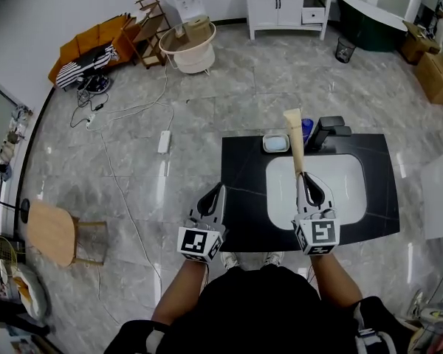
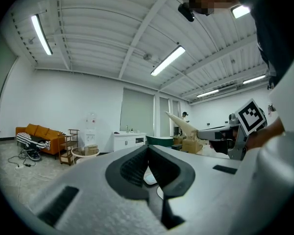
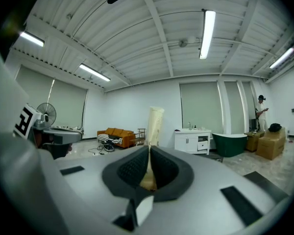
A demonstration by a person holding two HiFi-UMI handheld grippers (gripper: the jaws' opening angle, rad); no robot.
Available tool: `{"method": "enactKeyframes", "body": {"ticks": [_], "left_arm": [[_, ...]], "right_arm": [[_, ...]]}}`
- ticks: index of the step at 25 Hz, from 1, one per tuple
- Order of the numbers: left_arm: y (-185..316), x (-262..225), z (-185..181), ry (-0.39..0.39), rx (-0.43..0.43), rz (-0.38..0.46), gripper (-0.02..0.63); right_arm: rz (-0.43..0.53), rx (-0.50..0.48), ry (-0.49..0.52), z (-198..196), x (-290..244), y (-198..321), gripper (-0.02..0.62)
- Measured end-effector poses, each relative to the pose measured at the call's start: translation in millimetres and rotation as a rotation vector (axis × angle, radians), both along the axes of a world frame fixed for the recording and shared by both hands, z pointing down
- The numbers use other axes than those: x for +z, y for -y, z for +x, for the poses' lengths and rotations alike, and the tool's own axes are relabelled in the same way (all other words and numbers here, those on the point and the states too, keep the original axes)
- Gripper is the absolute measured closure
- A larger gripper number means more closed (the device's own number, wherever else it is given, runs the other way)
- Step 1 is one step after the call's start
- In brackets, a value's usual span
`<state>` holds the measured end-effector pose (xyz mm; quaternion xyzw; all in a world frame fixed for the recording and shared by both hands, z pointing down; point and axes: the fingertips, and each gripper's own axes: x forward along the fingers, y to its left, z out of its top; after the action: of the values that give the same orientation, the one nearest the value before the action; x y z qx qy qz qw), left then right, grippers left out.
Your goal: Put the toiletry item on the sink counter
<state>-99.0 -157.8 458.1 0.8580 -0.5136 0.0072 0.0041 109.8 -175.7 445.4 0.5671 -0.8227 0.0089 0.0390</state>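
Pinching the tube [image 1: 294, 140] in the right gripper [image 1: 301, 177] over the sink [image 1: 332, 186], holding the left gripper [image 1: 221, 188] closed and empty, not yet placing it on the counter [image 1: 242, 198].

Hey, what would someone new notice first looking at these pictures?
The cream tube stands out, clamped in the right gripper and jutting forward over the white basin of the black sink counter. The left gripper is shut and empty at the counter's left edge. An orange sofa brightens the far wall.
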Motion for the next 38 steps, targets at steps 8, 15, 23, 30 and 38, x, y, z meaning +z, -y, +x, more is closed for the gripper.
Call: {"method": "enactKeyframes", "body": {"ticks": [8,15,23,30,38], "left_arm": [[-1,17,-21,0.0,0.058,-0.04,0.598],[-8,31,-45,-0.009,0.053,-0.072,0.598],[-16,51,-63,-0.017,0.039,-0.121,0.598],[-21,57,-77,-0.023,0.008,-0.141,0.598],[-25,66,-85,-0.023,-0.009,-0.162,0.598]], "right_arm": [[-0.169,0.03,-0.002,-41,71,7,0.58],[-0.371,0.035,0.013,-75,140,0,0.58],[-0.596,0.015,-0.078,-102,220,-16,0.578],[-0.714,0.022,-0.082,-117,259,-25,0.577],[-0.772,0.003,0.0,-136,270,-26,0.475]]}}
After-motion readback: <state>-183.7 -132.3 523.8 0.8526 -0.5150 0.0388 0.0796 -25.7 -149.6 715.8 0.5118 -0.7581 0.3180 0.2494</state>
